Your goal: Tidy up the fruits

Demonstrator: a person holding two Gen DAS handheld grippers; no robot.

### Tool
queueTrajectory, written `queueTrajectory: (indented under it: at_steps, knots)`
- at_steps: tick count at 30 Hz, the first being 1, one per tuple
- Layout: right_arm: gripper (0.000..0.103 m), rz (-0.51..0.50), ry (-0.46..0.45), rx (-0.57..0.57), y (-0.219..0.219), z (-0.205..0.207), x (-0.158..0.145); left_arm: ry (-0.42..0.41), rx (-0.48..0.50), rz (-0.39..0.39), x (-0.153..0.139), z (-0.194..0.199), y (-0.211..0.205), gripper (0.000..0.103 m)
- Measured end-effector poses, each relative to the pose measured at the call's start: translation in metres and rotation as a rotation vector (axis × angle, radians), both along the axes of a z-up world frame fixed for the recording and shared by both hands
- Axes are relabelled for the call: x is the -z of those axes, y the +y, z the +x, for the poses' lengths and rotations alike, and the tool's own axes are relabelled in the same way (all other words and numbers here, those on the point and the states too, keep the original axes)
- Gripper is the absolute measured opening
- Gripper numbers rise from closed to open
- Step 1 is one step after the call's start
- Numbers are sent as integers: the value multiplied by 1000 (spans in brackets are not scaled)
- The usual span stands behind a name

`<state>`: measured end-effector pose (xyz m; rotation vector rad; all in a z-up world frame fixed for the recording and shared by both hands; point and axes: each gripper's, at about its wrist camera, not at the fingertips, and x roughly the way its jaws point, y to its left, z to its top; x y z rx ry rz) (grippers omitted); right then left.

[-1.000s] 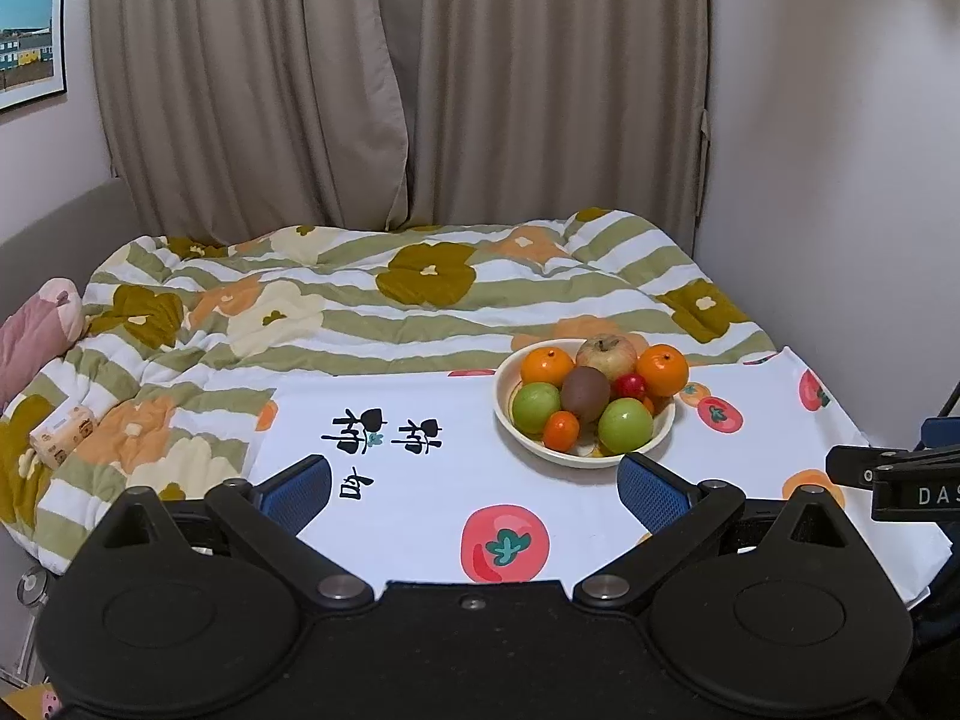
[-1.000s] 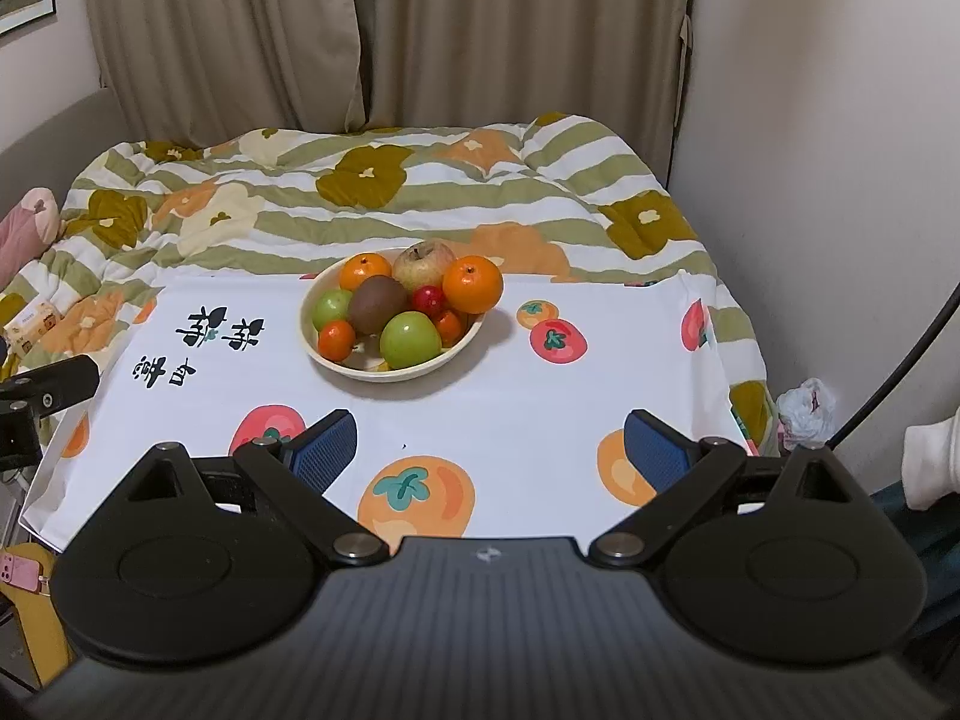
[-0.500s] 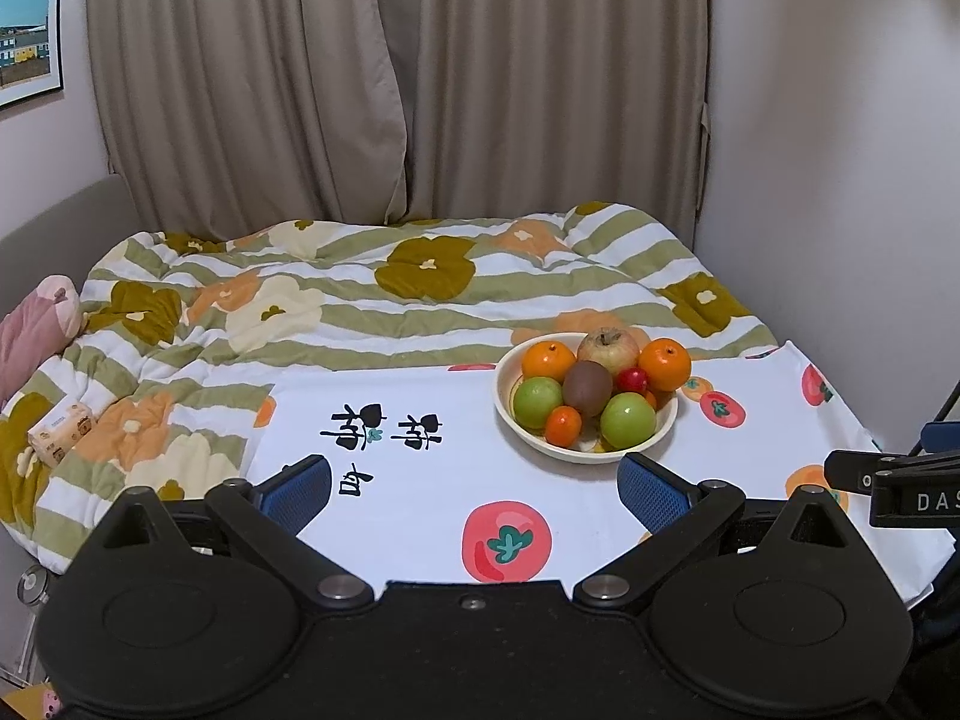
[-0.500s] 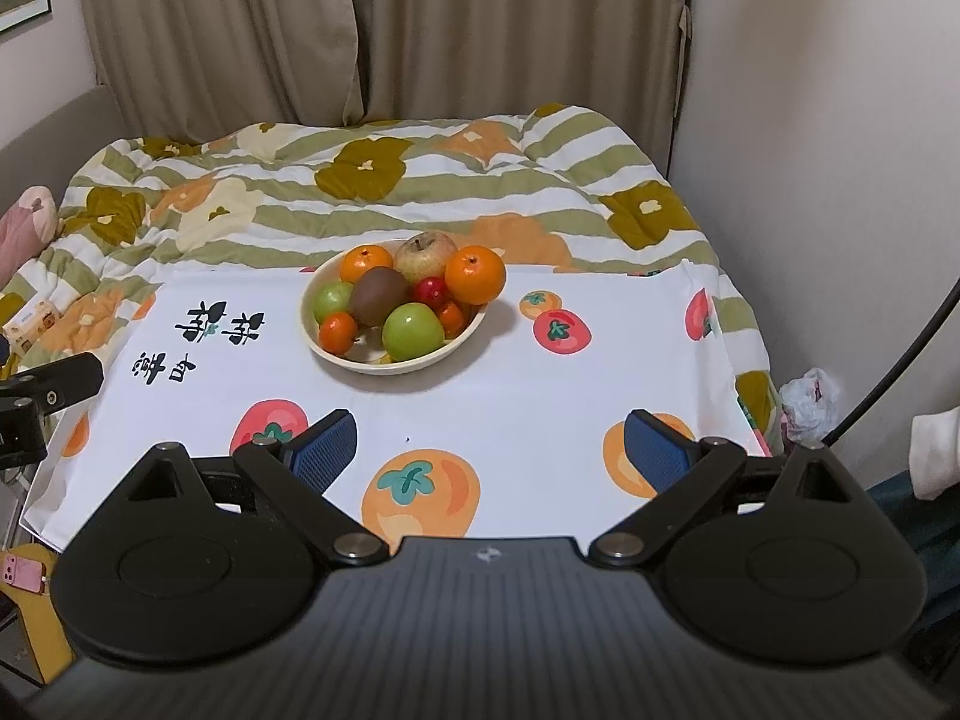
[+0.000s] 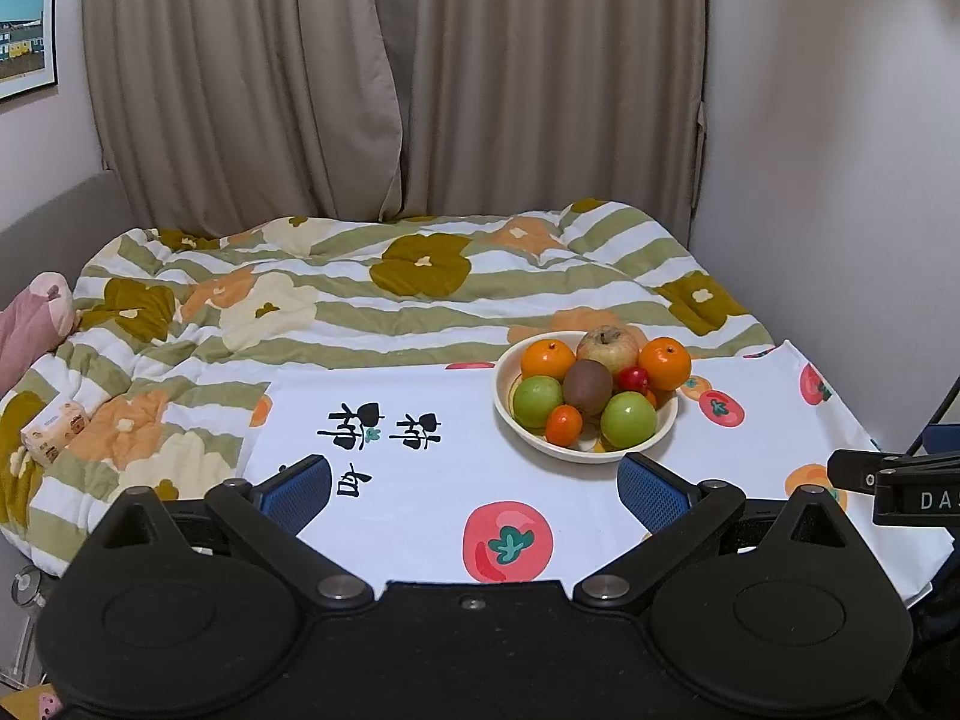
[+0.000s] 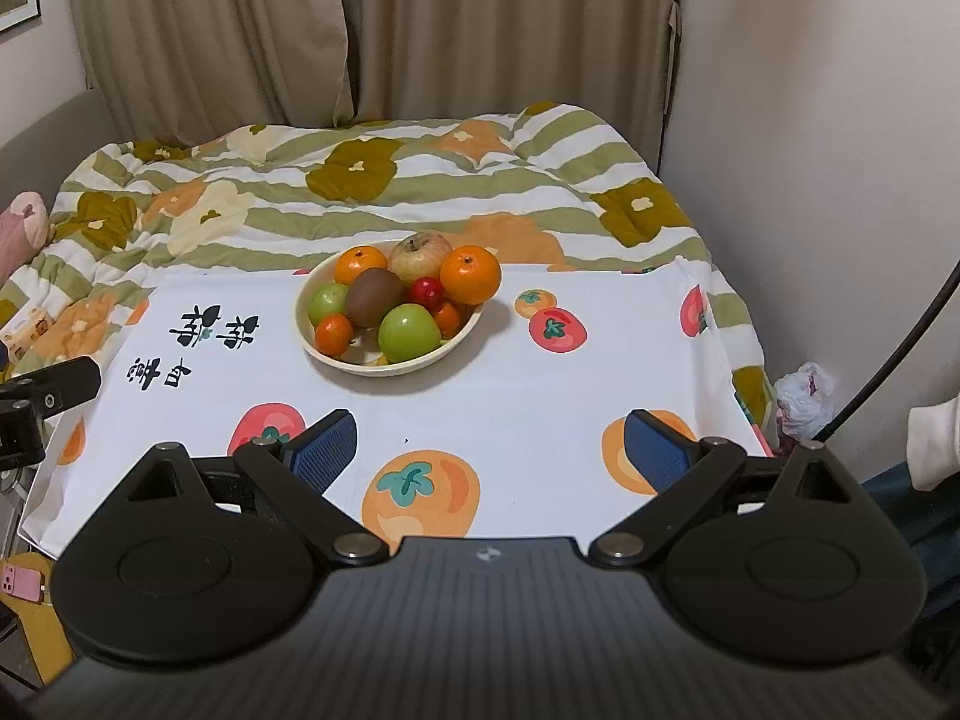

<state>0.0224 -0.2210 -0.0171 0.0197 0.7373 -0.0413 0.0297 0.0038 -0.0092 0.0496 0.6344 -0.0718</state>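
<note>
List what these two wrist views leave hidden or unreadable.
- Bottom of the cream fruit bowl: both views, covered by piled fruit.
- Small orange fruit behind the green apple: right view, mostly hidden.
- White lettering on the black right gripper: left view, cut off by the frame edge.

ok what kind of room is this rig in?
Most likely a bedroom: a bed with a floral quilt, closed curtains behind it, and a framed picture on the wall. The fruit bowl sits on a printed cloth in front.

Black grippers (image 5: 474, 483), blue-padded jaws
</note>
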Motion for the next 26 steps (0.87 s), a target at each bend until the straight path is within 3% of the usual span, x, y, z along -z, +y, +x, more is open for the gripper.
queueTrajectory:
  at_steps: [26]
  knots:
    - [103,12,18,-6,-1,17,1,6,-13,-14,2,13,3,103]
